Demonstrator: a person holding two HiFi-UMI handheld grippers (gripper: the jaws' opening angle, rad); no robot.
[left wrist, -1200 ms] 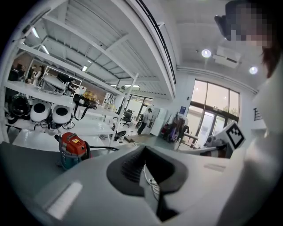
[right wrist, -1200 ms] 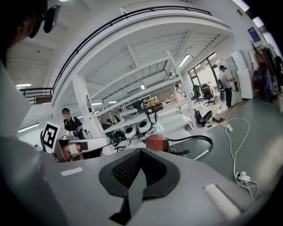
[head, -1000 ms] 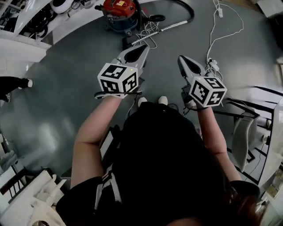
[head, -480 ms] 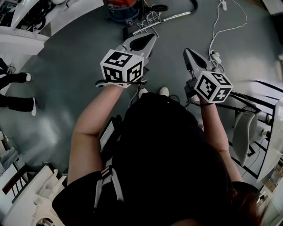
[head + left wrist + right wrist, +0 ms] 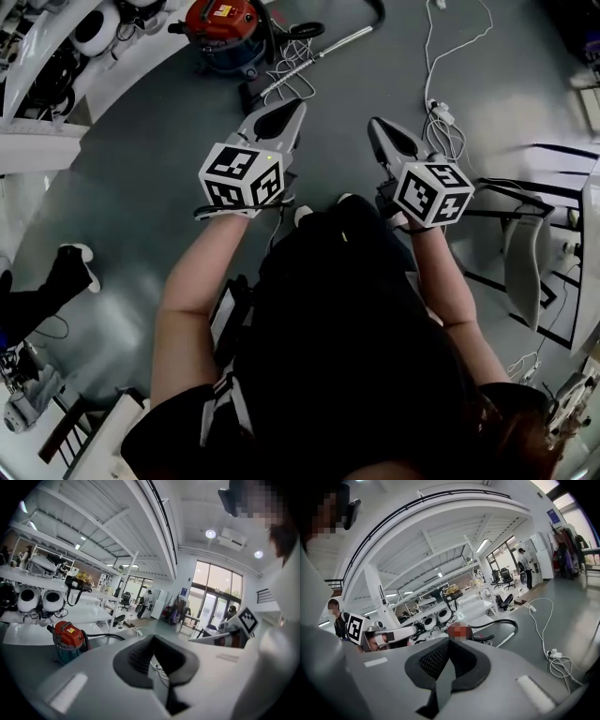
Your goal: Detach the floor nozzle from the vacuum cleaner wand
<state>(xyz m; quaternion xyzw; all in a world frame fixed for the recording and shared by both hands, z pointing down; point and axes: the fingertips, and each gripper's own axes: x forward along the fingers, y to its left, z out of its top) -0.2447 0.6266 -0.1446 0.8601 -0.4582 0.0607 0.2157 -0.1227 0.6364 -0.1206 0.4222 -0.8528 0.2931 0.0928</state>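
Grey jaws are seen pressed together on both tools: the left tongs (image 5: 288,109) and the right tongs (image 5: 379,128) are clenched on nothing, and each is held out above the floor (image 5: 141,187) in front of the person. Well beyond their tips, toward the far edge of the floor, the vacuum cleaner is laid out. The red canister (image 5: 217,22) stands furthest off, the metal wand (image 5: 323,52) lies slantwise beside it, and the dark floor nozzle (image 5: 250,95) sits at the wand's near end, ahead of the left tongs. Nothing is gripped or touched, so the approach is judged to be the step in hand. It would be done well if both tongs were released before arrival, the wand taken by one close to the joint, the nozzle taken by the other, and the pull kept in line with the tube. The joint and any release catch cannot be made out: white cable (image 5: 292,62) is tangled over that spot. The black hose (image 5: 379,11) is cut off at the top of the head view, and the nozzle is not seen in either gripper view.
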